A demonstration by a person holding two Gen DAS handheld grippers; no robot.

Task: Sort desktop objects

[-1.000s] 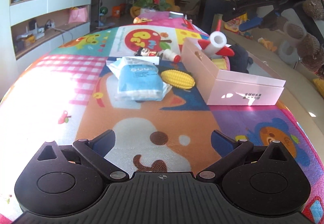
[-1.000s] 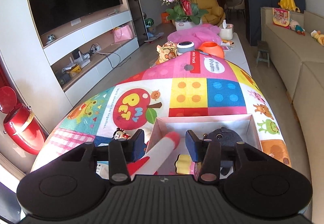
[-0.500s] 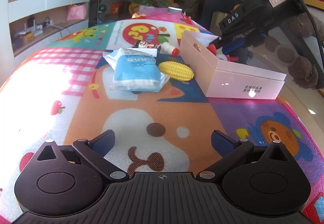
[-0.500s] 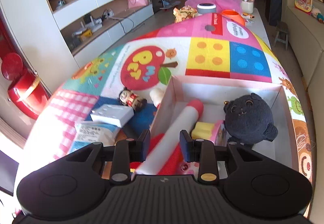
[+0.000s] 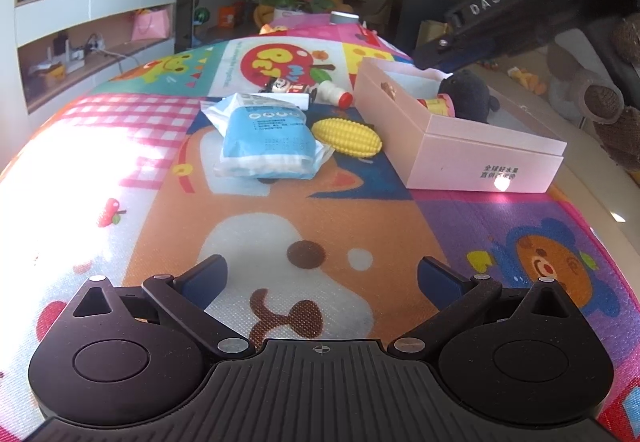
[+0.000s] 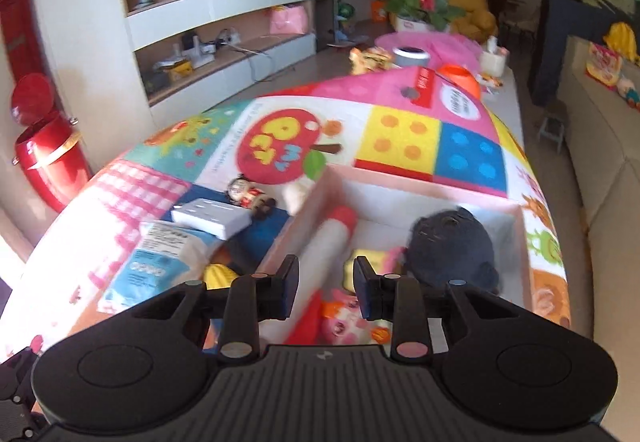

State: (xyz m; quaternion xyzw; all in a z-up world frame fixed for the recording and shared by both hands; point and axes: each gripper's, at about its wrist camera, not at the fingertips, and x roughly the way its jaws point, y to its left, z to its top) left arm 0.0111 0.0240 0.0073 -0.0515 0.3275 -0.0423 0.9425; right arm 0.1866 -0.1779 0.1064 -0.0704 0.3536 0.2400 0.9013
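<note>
While over the box (image 6: 420, 190) | right gripper (image 6: 326, 280) apart, rocket (image 6: 324, 242) lying inside | left gripper (image 5: 322, 278) apart, idle | next: corn (image 5: 346, 138), 12 o'clock, grip mid-body.

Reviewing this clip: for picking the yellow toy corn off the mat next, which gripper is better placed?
Probably left. The left gripper is open, empty and faces the toy corn across bare mat. The right gripper hangs over the pink box, above the rocket toy.
</note>
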